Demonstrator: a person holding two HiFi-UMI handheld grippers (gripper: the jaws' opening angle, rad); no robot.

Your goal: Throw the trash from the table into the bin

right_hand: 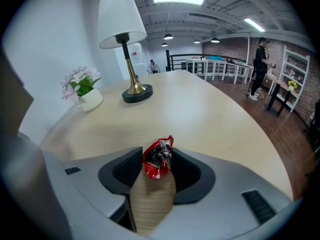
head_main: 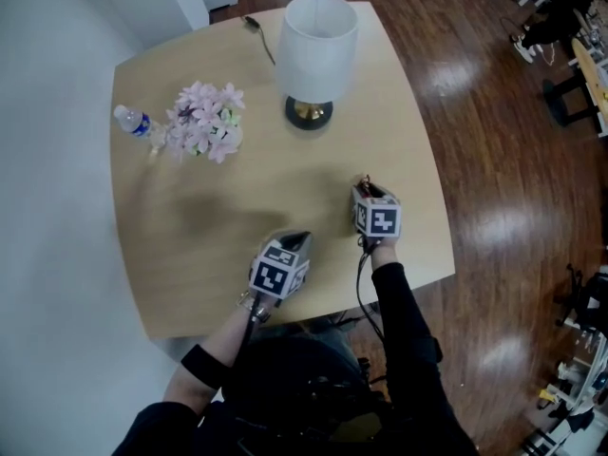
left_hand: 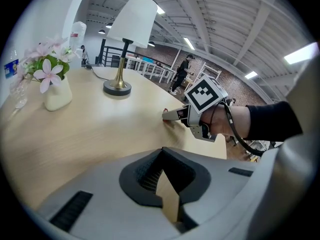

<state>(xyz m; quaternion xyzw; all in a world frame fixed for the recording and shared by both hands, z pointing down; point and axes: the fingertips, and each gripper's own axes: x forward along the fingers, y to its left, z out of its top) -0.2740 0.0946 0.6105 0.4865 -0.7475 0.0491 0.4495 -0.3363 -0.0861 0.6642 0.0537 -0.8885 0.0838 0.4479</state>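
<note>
A crumpled red wrapper (right_hand: pixel 158 160) sits upright on the pale wooden table (head_main: pixel 190 255), and my right gripper (right_hand: pixel 156 165) is shut on it, both pads against its sides. In the head view that right gripper (head_main: pixel 367 187) points away from me near the table's right edge, with a bit of the wrapper (head_main: pixel 365 180) showing at its tip. My left gripper (head_main: pixel 298 239) hovers over the near middle of the table; its jaws meet at the tips with nothing between them (left_hand: pixel 162 154). The left gripper view also shows the right gripper (left_hand: pixel 168 115) low on the tabletop. No bin is in view.
A white-shaded lamp (head_main: pixel 316 50) on a brass base stands at the far middle of the table. A vase of pink flowers (head_main: pixel 206 122) and a small water bottle (head_main: pixel 133 121) are at the far left, and a spoon (head_main: pixel 255 27) lies near the far edge. Dark wood floor (head_main: pixel 503 160) lies to the right.
</note>
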